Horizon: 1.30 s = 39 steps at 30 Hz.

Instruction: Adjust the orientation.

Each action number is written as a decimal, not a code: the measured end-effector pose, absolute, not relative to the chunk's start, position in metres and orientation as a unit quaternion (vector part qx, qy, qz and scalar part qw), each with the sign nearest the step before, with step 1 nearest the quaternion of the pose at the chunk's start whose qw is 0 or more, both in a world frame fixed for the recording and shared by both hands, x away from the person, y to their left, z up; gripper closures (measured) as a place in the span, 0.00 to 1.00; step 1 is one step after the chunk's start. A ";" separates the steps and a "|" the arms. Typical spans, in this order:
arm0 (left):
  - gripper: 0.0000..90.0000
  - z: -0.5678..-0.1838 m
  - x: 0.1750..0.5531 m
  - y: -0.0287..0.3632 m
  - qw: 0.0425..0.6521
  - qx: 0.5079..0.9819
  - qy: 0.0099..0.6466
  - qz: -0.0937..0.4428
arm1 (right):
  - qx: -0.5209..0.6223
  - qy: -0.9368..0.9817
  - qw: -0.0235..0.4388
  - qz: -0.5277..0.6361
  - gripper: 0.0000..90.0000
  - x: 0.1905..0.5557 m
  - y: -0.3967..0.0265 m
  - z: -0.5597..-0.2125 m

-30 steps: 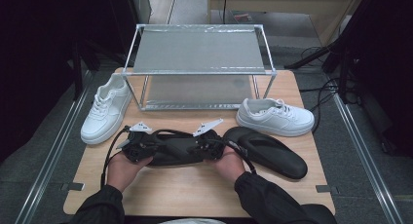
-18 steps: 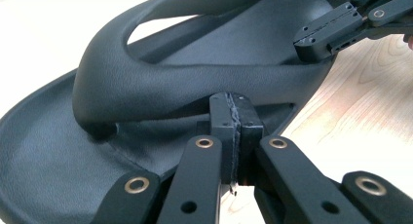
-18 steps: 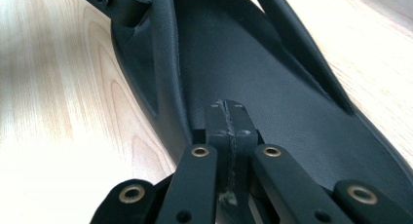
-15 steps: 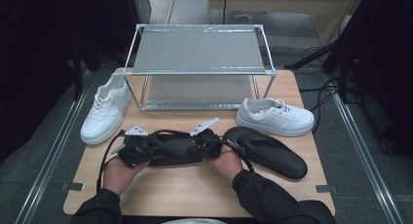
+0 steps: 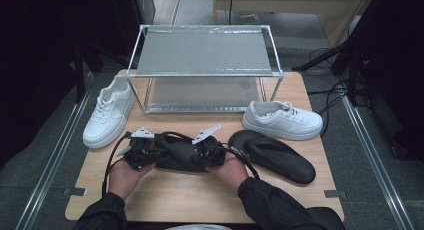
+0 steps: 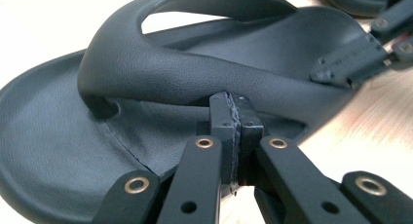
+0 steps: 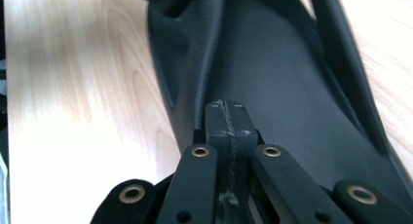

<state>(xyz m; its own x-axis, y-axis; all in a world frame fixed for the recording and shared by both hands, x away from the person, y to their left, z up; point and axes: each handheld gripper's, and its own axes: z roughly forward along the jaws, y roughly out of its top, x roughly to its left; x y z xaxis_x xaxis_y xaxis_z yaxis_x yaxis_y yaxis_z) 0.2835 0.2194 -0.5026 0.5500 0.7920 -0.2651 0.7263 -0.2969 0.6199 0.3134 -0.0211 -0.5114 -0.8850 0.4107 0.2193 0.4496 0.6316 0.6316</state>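
Note:
A black flip-flop (image 5: pixel 176 159) lies on the wooden table (image 5: pixel 200 197) between my two grippers. My left gripper (image 5: pixel 159 152) points in from the left, my right gripper (image 5: pixel 194 155) from the right. In the left gripper view the left gripper (image 6: pixel 236 104) is shut pad to pad, right in front of the flip-flop (image 6: pixel 146 73) strap, with nothing between the pads. The right gripper (image 6: pixel 360 53) shows at the far side. In the right gripper view the right gripper (image 7: pixel 228 112) is shut too, its tips over the flip-flop (image 7: pixel 282 68) sole. Whether the tips touch it is unclear.
A second black flip-flop (image 5: pixel 275 155) lies to the right. One white sneaker (image 5: pixel 107 115) sits at the left, another white sneaker (image 5: pixel 282 121) at the right. A two-level metal rack (image 5: pixel 205 52) stands at the back of the table.

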 end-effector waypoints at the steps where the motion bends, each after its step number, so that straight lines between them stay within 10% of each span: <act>1: 1.00 -0.503 0.285 0.218 0.361 0.803 0.471 0.050 | -0.234 -0.904 0.024 -0.356 1.00 0.310 -0.019 -0.511; 39: 1.00 -0.504 0.318 0.200 0.374 0.803 0.463 0.023 | -0.283 -0.875 0.026 -0.392 1.00 0.290 0.009 -0.517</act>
